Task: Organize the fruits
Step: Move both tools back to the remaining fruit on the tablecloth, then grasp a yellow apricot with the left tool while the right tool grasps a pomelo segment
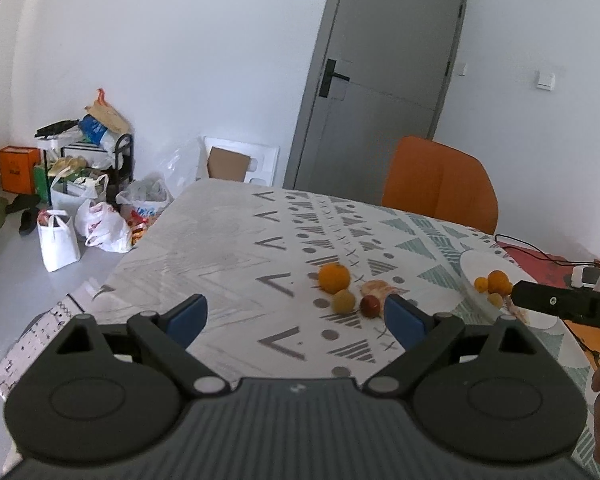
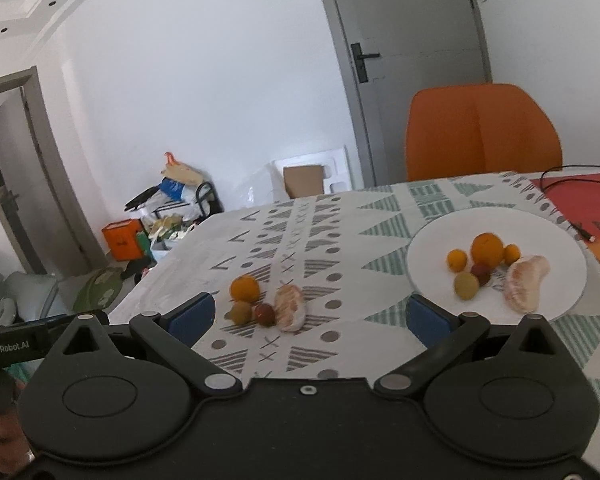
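Lying loose: orange (image 2: 245, 288), peeled segment (image 2: 290, 307), perhaps plums (both grippers gaping, empty).

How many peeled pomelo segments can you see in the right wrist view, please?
2: one peeled pomelo segment lies on the tablecloth beside three loose fruits; another lies on the white plate.

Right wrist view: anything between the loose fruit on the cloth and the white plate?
Nothing visible. Bare tablecloth lies between the loose fruit and the white plate. The right gripper is open and empty above the cloth.
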### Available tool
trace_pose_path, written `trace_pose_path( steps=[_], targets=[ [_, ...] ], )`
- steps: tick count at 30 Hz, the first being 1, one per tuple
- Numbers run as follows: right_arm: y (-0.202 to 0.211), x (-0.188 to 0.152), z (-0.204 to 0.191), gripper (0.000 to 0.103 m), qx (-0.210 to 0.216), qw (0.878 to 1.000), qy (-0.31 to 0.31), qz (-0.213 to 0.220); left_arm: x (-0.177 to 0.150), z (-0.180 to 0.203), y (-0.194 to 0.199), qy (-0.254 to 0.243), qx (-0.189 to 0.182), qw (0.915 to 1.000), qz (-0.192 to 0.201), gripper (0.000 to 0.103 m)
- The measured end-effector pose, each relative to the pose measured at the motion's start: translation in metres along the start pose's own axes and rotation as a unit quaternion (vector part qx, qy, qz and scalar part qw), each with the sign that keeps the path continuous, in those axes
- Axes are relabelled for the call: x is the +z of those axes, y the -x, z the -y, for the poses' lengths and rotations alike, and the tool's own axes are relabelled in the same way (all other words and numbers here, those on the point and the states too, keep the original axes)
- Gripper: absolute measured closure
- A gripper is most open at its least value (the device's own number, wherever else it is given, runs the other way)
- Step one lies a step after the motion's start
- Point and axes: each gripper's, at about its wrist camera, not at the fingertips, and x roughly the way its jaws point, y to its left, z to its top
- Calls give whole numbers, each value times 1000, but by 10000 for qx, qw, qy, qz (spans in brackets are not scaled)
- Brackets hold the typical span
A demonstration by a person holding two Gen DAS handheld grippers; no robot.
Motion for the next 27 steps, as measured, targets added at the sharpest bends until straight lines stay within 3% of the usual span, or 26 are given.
trace_pose_path(
  steps=[9, 22, 27],
  targets=[
    [-10, -9, -8, 0, 110, 9998, -18, -142, -5, -21, 1, 146, 93, 9998, -80, 10],
    [-35, -12, 5, 1, 261, 9990, -22, -370, -1, -8, -31, 7, -18, 9997, -261, 16],
    [-50, -7, 13, 14, 304, 9984, -19, -485, 5, 7, -52, -97, -159, 9993, -331, 25]
  ],
)
